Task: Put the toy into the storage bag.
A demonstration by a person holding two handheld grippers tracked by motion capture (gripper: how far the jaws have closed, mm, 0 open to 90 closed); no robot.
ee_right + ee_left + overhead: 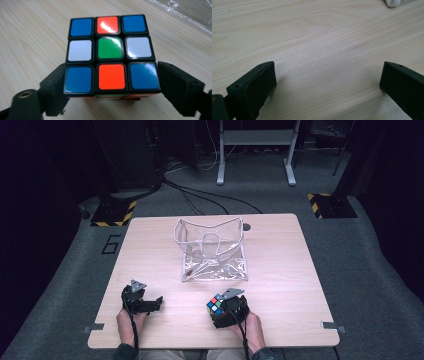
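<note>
Right tool (223, 312): nearest the person, low over the near part of the desk; its jaws stand on either side of the puzzle cube, at or almost at its two flanks. Whether the pads press yet cannot be told from the right gripper view.
Puzzle cube (111, 53): between the right tool's jaws, resting on the desk; top face has a green centre, with blue corners, red and white edge tiles. In the high view (215, 304) it sits at the front of that tool.
Left tool (152, 304): level with the right tool and well apart from it, resting low on the desk; jaws wide apart, with bare wood between them in the left gripper view.
Desk (280, 270): pale wood grain, carrying everything listed.
Clear bag (212, 250): farther out, ahead of both tools, nearer the right one's line; transparent plastic with a white-edged rim, mouth gaping upward, sides crumpled. One corner of it shows ahead of the right tool (185, 15).
Progress, as judged: early. The cube is framed for a grasp but not lifted.
Remaining, as judged: close firmly, lift, carry forward to the bag's mouth and release inside; the left tool may need to steady the rim.
</note>
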